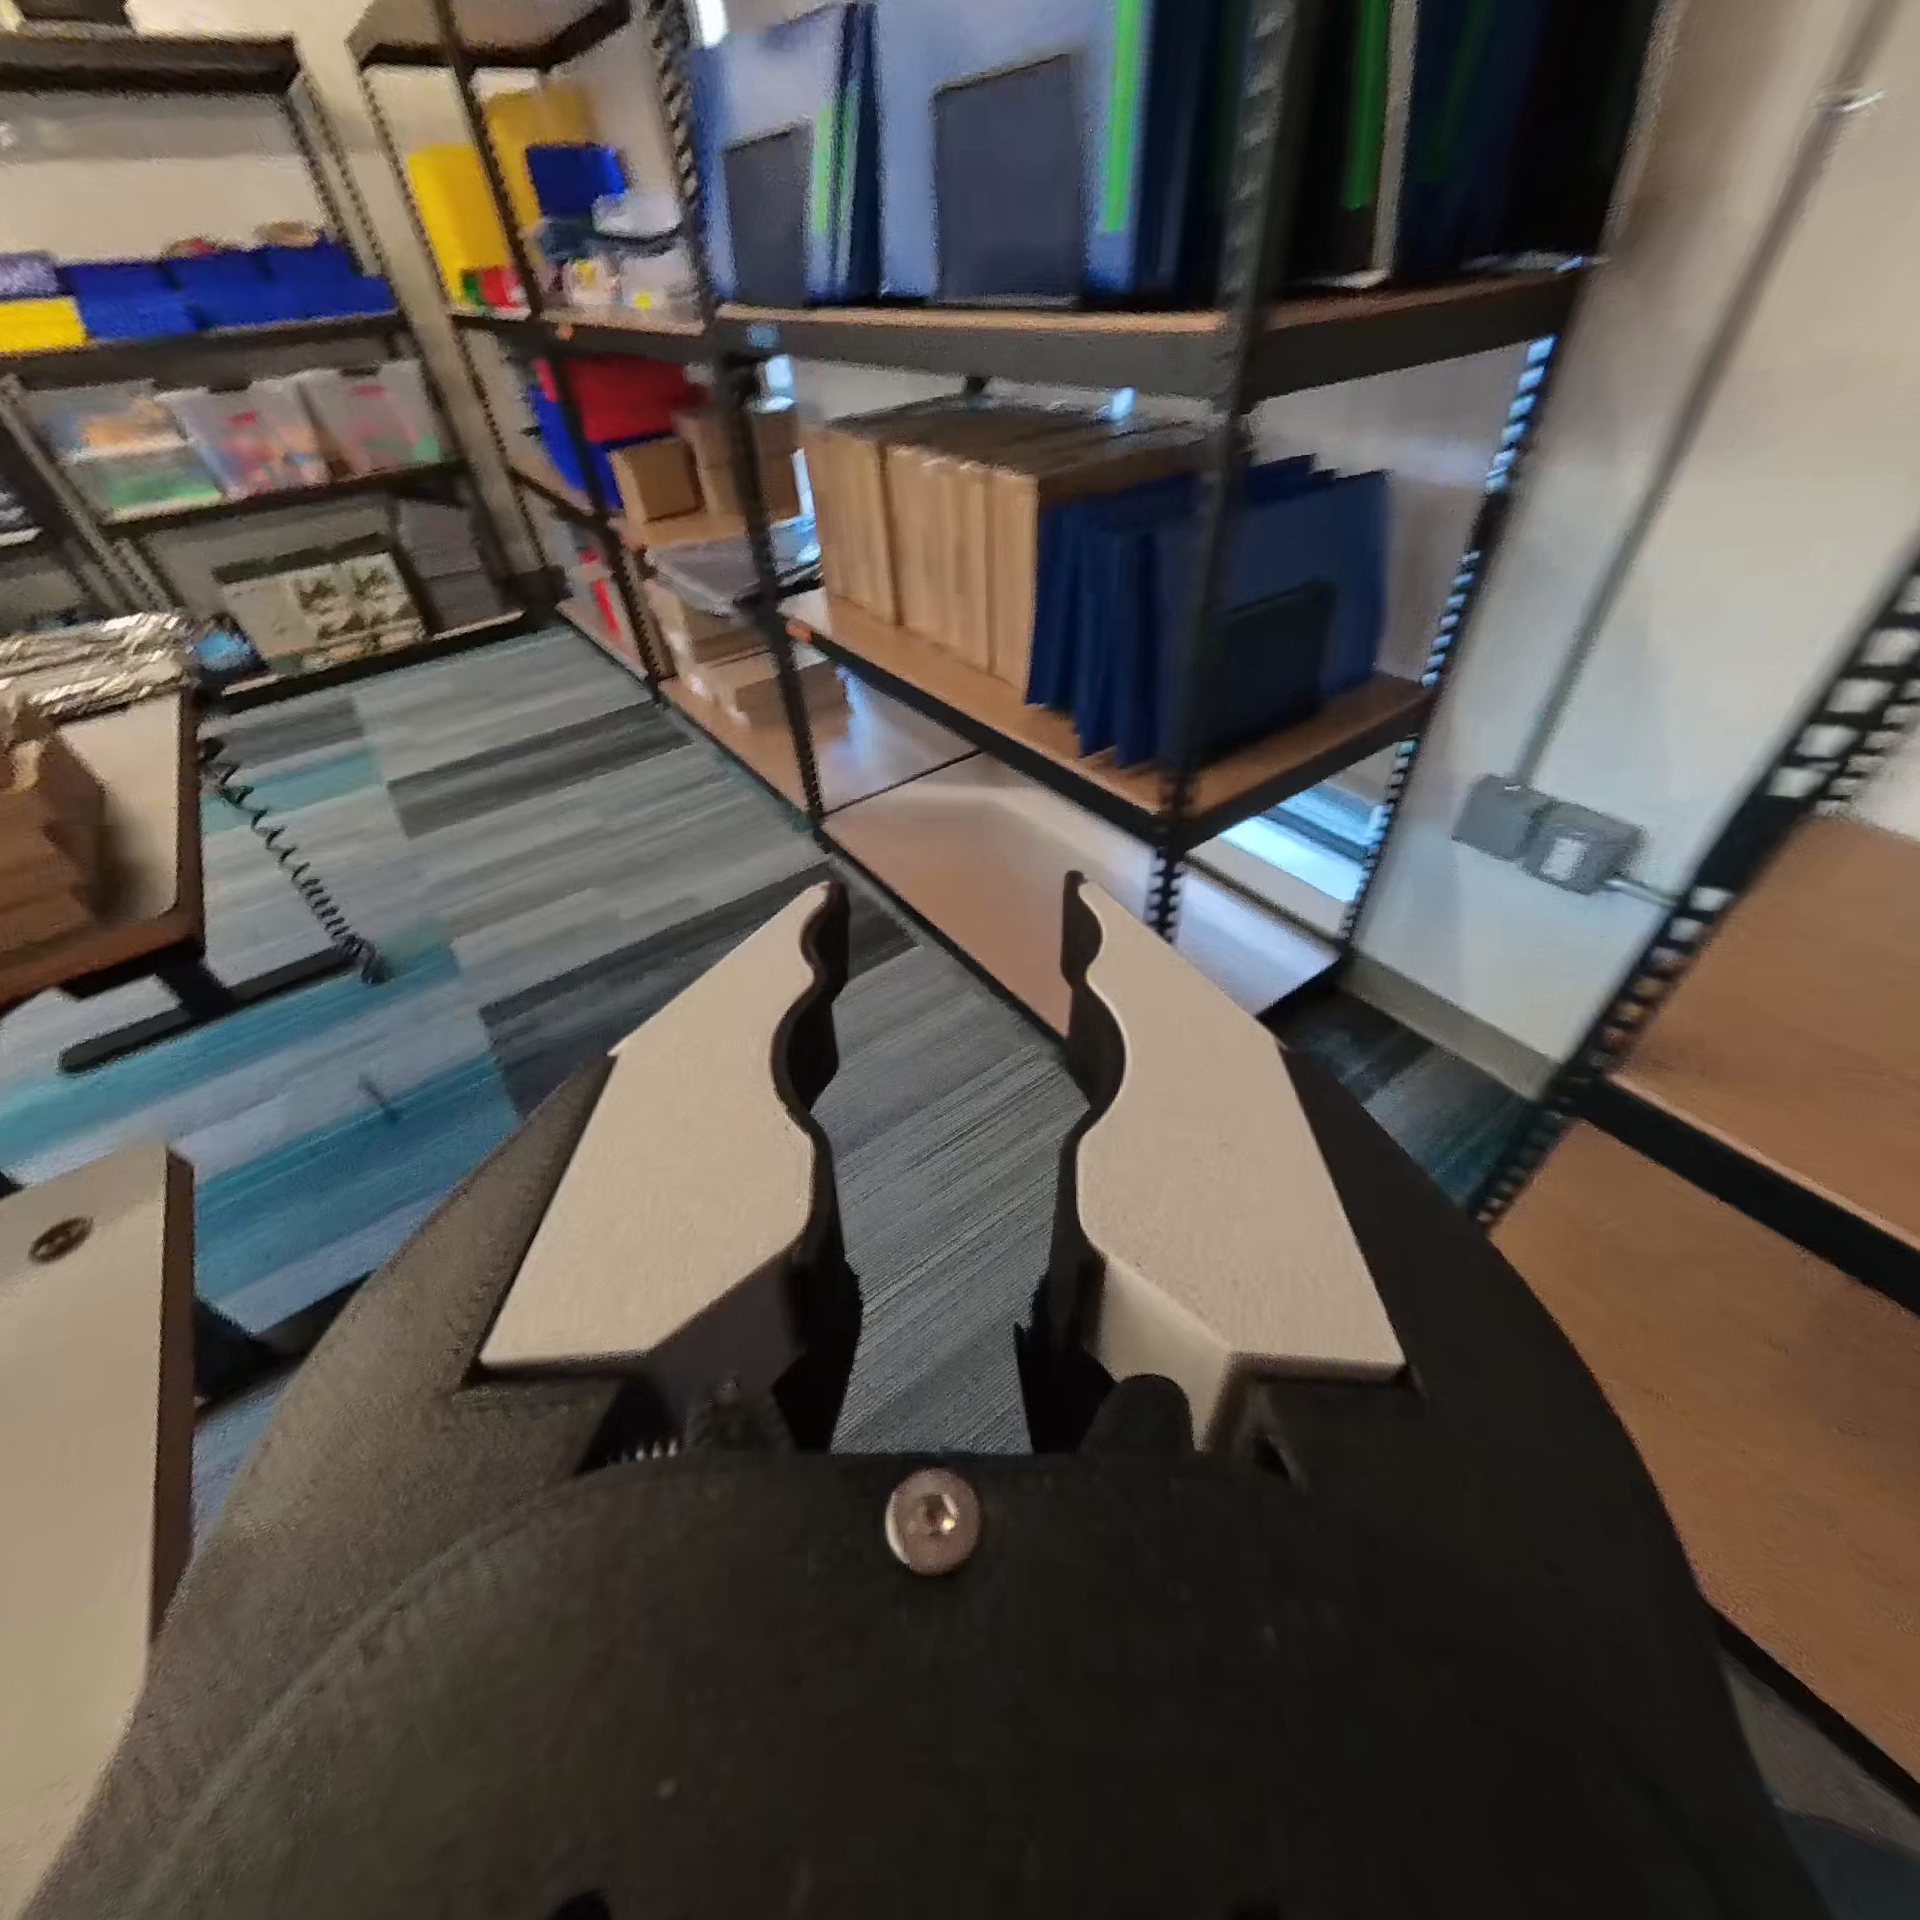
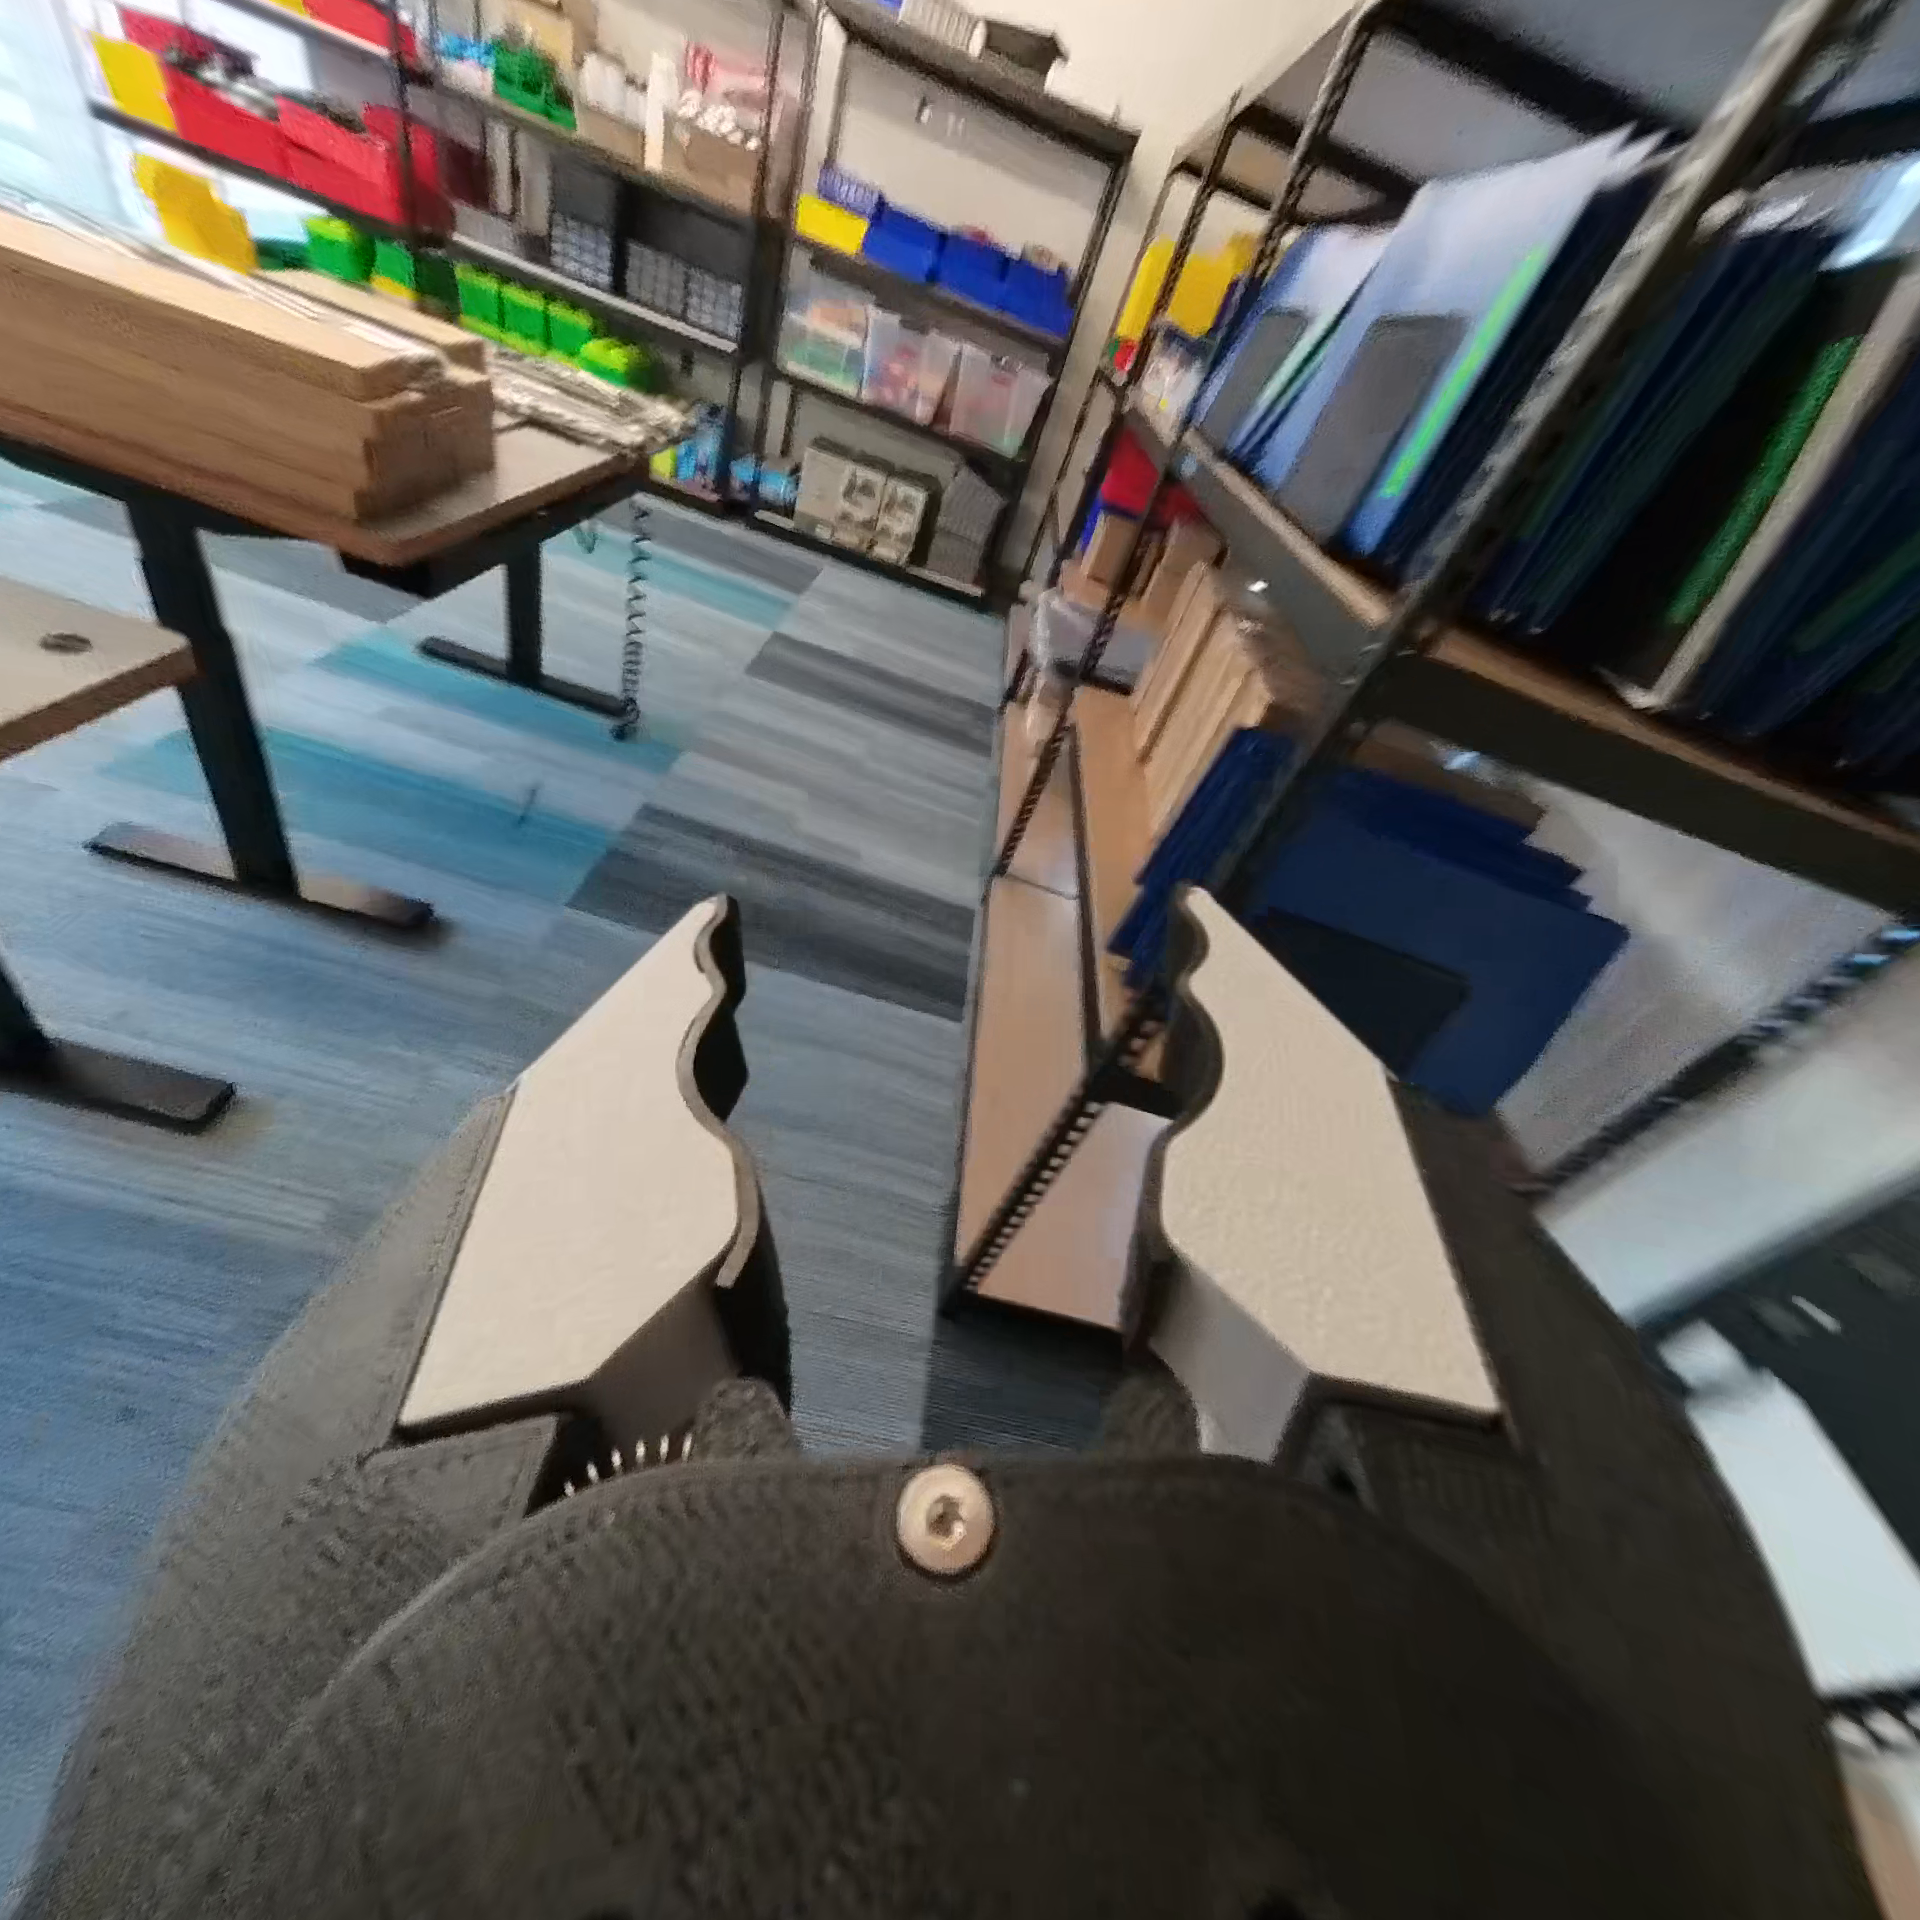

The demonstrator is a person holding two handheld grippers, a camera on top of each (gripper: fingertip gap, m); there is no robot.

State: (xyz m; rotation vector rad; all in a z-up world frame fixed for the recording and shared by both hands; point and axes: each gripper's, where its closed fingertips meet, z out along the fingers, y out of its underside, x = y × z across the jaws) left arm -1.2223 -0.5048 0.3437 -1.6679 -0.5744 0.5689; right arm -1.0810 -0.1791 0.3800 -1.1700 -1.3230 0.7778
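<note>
Left gripper (image 1: 951,899) hangs in mid-air at lower centre of the left wrist view, jaws apart with nothing between them but striped grey-and-blue carpet (image 1: 582,790) beyond. Ahead, filling the upper right of the frame, stands a black metal shelf rack (image 1: 1226,332); its middle board carries a row of tan boxes (image 1: 935,540) with blue folders (image 1: 1174,613) just beside them at right, and dark and blue folders stand upright on the board above. A desk (image 1: 135,790) shows at the left edge, a coiled black cord (image 1: 281,842) hanging beside it. A grey wall box (image 1: 1548,847) sits at right.

Right gripper (image 2: 956,914), lower centre of the right wrist view, also holds nothing, jaws wide apart over the carpet. The rack's near post (image 2: 1049,748) runs up just beyond the tips, blue folders (image 2: 1434,914) on the shelf at right. At upper left, a desk (image 2: 488,509) bears a stack of flat cardboard (image 2: 239,384). Coloured bins (image 2: 935,249) line the far shelves. Both views are motion-blurred.
</note>
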